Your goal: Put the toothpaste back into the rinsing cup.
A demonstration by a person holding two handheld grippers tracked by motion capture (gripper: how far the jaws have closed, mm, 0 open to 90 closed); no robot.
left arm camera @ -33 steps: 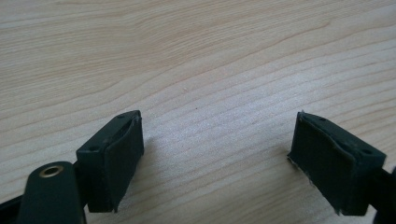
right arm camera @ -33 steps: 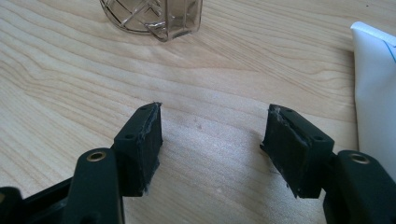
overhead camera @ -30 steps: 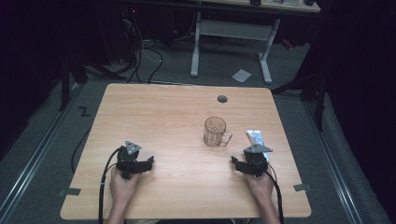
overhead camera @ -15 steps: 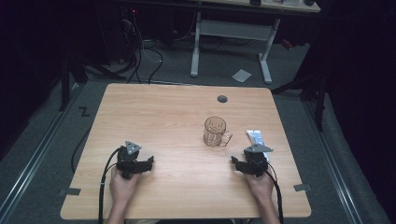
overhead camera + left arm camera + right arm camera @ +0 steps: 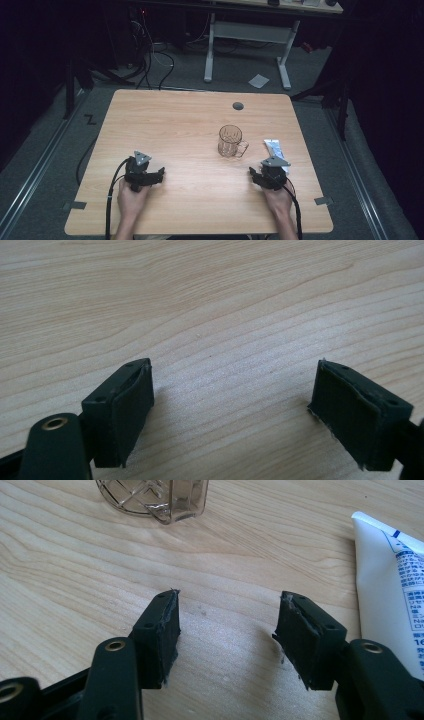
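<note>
While both of our hands rest on the near part of the pale wooden table [image 5: 165, 115], we hold 1 black two-jaw gripper in each. Our left gripper [image 5: 161, 173] sits on the left side of the tabletop, well apart from everything else, with its grey three-cornered plate on top and its cable trailing back past our wrist. In the left gripper view its jaws stand spread wide, with bare wood grain between the black pads [image 5: 131, 410] and nothing touching them.

Our right gripper [image 5: 252, 174] sits on the right side of the table. Its jaws have just been closing, yet in the right gripper view they are still parted, and we see only tabletop between the 2 pads [image 5: 167, 630]; they press on nothing.

We find the clear, ribbed glass mug with a handle [image 5: 230, 141] standing upright just beyond the right gripper and a little to its left, not touching it. In the right gripper view its base [image 5: 155, 500] shows at the top edge. The white toothpaste-style tube with blue print [image 5: 275, 150] lies flat near the table's right edge, just beside the right gripper on its outer side; in the right gripper view it [image 5: 390, 570] lies close to the right-hand jaw, apart from the mug. A small dark round grommet [image 5: 238, 106] sits in the tabletop toward the far edge.
</note>
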